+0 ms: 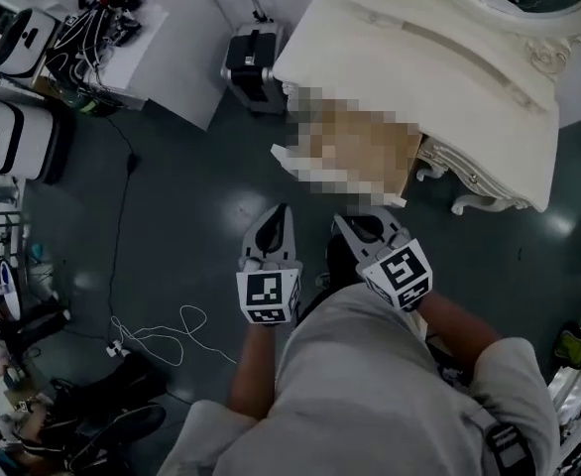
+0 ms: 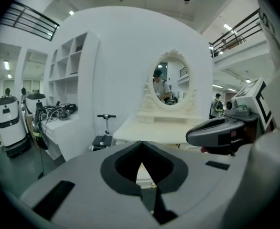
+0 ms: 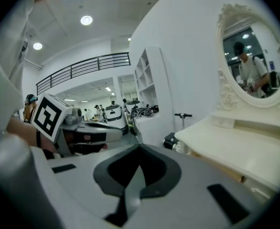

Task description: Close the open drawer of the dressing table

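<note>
left tool (image 1: pixel 274 216) and right tool (image 1: pixel 355 224) both pressed together, empty, short of the seemingly open drawer (image 1: pixel 289 159).

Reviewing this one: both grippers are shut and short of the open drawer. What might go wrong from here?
1. The left gripper and right gripper both face the left part of the drawer front. An uneven push could skew and jam it in the dressing table.
2. The shut, narrow tips could slip off the front edge and go over it into the open drawer.
</note>
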The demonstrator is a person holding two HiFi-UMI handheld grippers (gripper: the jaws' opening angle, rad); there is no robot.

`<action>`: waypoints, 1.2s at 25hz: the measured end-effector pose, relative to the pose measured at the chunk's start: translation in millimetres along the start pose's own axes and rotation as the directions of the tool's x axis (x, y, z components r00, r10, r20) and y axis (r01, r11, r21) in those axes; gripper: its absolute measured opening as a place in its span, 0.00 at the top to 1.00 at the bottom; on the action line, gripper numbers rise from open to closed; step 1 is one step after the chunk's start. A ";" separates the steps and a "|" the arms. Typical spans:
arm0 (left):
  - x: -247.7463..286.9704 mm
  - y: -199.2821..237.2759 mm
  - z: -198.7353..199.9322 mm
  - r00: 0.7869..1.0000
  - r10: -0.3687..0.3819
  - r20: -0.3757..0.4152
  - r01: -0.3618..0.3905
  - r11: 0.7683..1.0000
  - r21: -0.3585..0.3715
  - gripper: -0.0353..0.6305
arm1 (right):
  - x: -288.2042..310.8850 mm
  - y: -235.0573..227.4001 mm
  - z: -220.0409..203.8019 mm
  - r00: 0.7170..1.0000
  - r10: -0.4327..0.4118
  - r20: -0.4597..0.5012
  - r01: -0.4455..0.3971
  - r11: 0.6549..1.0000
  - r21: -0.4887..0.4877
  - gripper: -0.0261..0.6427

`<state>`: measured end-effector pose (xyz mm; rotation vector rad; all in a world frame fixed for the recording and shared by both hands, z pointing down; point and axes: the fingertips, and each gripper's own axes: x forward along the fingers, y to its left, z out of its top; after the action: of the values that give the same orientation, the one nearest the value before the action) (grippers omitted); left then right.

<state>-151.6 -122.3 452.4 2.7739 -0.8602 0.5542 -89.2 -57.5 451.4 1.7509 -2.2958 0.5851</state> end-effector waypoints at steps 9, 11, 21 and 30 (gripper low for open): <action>89.8 9.4 -21.7 0.970 -0.160 -0.181 0.185 0.974 0.130 0.94 | 12.7 -81.4 -36.7 0.993 -0.092 -0.071 0.101 0.986 0.133 0.94; 105.3 10.9 -29.3 0.958 -0.176 -0.226 0.220 0.958 0.186 0.94 | 11.1 -93.4 -46.6 0.990 -0.104 -0.092 0.118 0.980 0.163 0.94; 154.4 41.9 -56.1 0.890 -0.231 -0.393 0.346 0.903 0.254 0.94 | -5.5 -139.9 -100.0 0.956 -0.209 -0.208 0.273 0.894 0.357 0.94; 199.3 71.8 -92.3 0.742 -0.354 -0.570 0.588 0.752 0.298 0.94 | -29.5 -158.7 -142.7 0.860 -0.382 -0.338 0.503 0.747 0.434 0.94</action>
<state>-68.3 -255.9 621.4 2.8414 0.1554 1.4097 59.0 -6.6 599.1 2.2162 -1.5498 1.2995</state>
